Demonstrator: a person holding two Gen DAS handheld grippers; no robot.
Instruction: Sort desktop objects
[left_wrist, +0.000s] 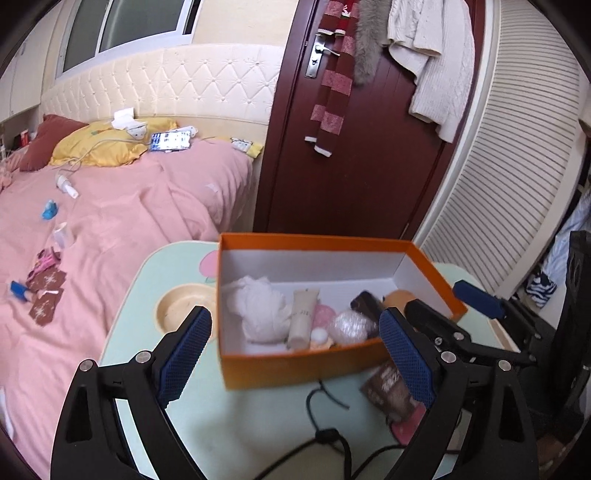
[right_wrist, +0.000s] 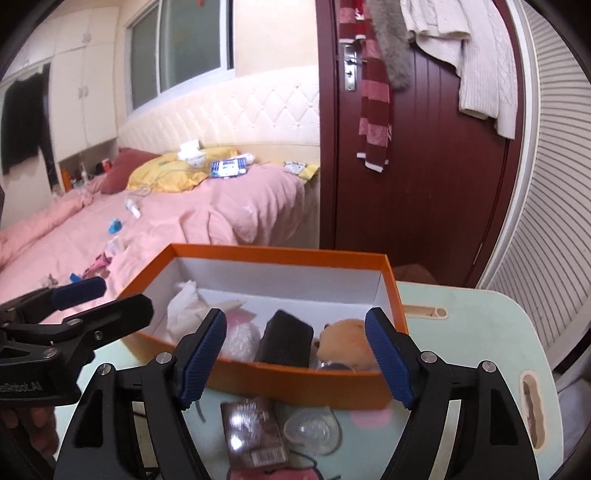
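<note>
An orange box (left_wrist: 291, 363) (right_wrist: 295, 380) stands on the pale green table (left_wrist: 236, 424). It holds a white puff (left_wrist: 258, 306), a cream tube (left_wrist: 303, 317), a bubble-wrapped ball (left_wrist: 349, 325), a black case (right_wrist: 284, 341) and an orange plush toy (right_wrist: 347, 343). A brown packet (right_wrist: 255, 432) (left_wrist: 388, 387) and a clear plastic shell (right_wrist: 312, 428) lie in front of the box. My left gripper (left_wrist: 295, 362) is open and empty before the box's near wall. My right gripper (right_wrist: 295, 360) is open and empty above the packet.
A black cord (left_wrist: 325, 435) lies on the table near me. A round recess (left_wrist: 181, 306) sits in the table left of the box. A pink bed (left_wrist: 122, 221) with small items lies left. A dark red door (left_wrist: 354, 147) stands behind.
</note>
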